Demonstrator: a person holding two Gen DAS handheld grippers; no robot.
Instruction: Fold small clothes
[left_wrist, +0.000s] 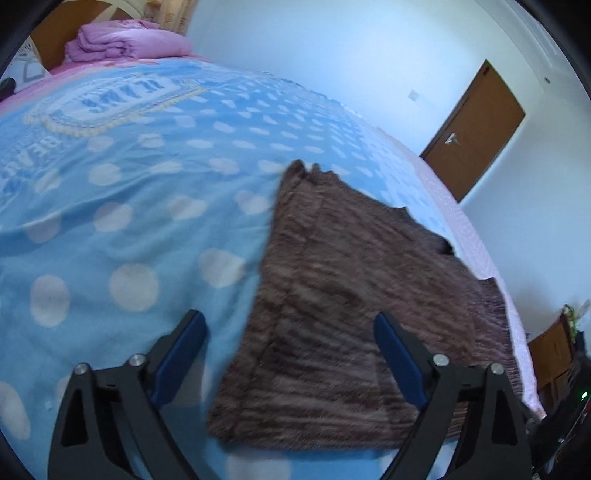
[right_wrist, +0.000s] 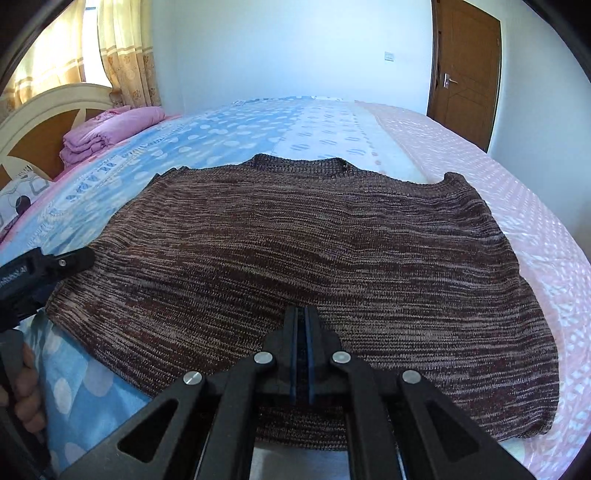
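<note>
Nearest you, your right gripper (right_wrist: 302, 314) has its jaws pressed together with nothing between them, poised over the near hem of the sweater (right_wrist: 295, 251). Your left gripper (left_wrist: 290, 332) is spread wide, hanging over the sweater's left edge, one finger above the bedspread (left_wrist: 110, 206) and the other above the knit; from the right wrist view it sits at the sweater's lower left corner, your hand (right_wrist: 26, 391) on its handle.

The sweater, a brown marled knit, lies flat and spread out on the bed, hem toward you and neckline away. Its left part rests on the blue bedspread with white dots, its right part on the pink sheet (right_wrist: 535, 221) beside it.

Farther up the bed, at the head end to the left, a folded pink quilt (right_wrist: 107, 129) lies before a cream and wood headboard (right_wrist: 48, 107). Behind that hang yellow curtains (right_wrist: 122, 48). The far wall is white, carrying a switch plate (right_wrist: 389, 55), and a brown door (right_wrist: 465, 70) with a metal handle stands at the right.
</note>
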